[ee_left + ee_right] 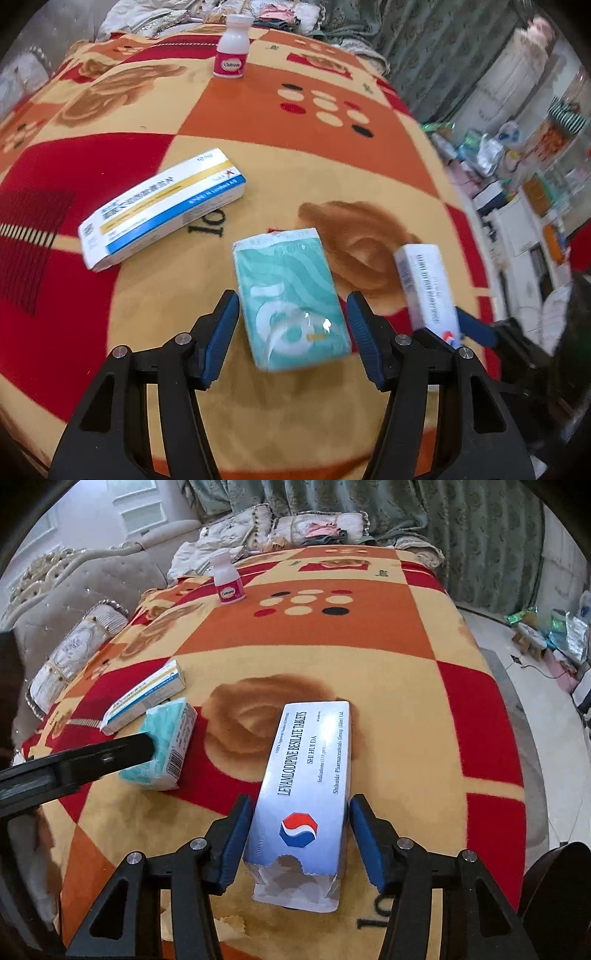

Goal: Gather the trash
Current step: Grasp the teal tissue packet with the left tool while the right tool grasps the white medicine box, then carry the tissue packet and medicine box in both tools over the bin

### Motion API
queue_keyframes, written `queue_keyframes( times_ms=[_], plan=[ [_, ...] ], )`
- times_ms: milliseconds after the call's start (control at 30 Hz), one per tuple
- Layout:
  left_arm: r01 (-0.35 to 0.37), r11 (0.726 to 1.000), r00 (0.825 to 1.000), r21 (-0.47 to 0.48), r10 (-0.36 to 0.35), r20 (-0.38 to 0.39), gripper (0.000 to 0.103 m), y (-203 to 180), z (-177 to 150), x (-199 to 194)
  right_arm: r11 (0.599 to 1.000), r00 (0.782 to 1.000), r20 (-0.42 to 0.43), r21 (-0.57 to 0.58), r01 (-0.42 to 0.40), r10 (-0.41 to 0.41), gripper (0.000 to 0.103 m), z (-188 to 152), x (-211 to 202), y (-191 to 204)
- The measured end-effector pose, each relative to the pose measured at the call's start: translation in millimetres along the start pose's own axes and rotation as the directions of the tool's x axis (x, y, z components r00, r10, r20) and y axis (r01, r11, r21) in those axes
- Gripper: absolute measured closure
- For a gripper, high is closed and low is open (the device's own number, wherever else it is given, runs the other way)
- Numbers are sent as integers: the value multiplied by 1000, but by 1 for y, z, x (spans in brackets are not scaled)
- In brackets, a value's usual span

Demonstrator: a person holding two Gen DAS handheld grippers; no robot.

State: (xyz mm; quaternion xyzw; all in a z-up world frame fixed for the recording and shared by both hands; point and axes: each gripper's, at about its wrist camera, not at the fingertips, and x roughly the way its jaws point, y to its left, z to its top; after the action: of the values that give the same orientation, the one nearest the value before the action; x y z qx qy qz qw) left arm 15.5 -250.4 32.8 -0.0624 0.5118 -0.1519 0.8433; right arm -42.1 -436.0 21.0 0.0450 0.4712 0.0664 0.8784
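On the blanket (155, 155), both tongs stand wide, touching nothing. The left gripper (293, 334) straddles the tissue pack (291, 295), the right gripper (300, 843) the tablet box (308, 771). Closing off-centre could skid either away.

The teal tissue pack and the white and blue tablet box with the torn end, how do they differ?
The teal tissue pack is short, soft and plastic-wrapped; the white and blue tablet box is long, stiff cardboard. The pack looks sealed, while the box's near end is torn open. The pack sits between the left gripper's fingers, the box between the right gripper's. Both lie flat on the patterned blanket, with the fingers standing either side, apparently not yet clamped.
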Motion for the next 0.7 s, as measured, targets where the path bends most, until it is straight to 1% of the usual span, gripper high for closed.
queue_keyframes(
  times_ms=[67, 100, 167, 200, 233, 267, 300, 367, 500, 700],
  plan=[
    [-31, 999, 999, 18, 31, -19, 44, -4, 0, 11, 1000, 1000, -3, -13, 4, -4, 44, 1, 5, 1],
    [-40, 999, 999, 28, 40, 1, 44, -6, 0, 10, 1000, 1000, -4, -12, 3, -3, 44, 1, 7, 2],
    [-40, 999, 999, 34, 40, -5, 44, -6, -1, 11, 1000, 1000, -3, -12, -1, 1, 44, 3, 13, 3],
    [-34, 999, 999, 34, 34, -1, 47, -4, -1, 10, 1000, 1000, 6, -17, 1, -1, 44, 3, 13, 3],
    [-27, 999, 1000, 35, 27, 0, 53, -3, -2, 9, 1000, 1000, 11, -18, -1, 1, 44, 4, 14, 3],
    [-27, 999, 1000, 43, 27, 1, 54, -3, -4, 7, 1000, 1000, 15, -20, 4, -4, 52, 4, 14, 2],
    [-28, 998, 1000, 53, 28, 5, 58, -3, -6, 4, 1000, 1000, 13, -21, 2, -2, 53, 4, 14, 2],
    [-26, 997, 1000, 67, 25, 14, 60, -5, -11, -3, 1000, 1000, 5, -18, -9, 10, 55, 3, 12, 1],
    [5, 997, 1000, 78, -7, 28, 61, -9, -22, -20, 1000, 1000, 23, -18, -8, 8, 56, -4, -5, 0],
    [26, 993, 998, 115, -32, 53, 61, -23, -39, -45, 1000, 998, 57, -5, -17, 17, 56, -21, -38, -3]
  ],
)
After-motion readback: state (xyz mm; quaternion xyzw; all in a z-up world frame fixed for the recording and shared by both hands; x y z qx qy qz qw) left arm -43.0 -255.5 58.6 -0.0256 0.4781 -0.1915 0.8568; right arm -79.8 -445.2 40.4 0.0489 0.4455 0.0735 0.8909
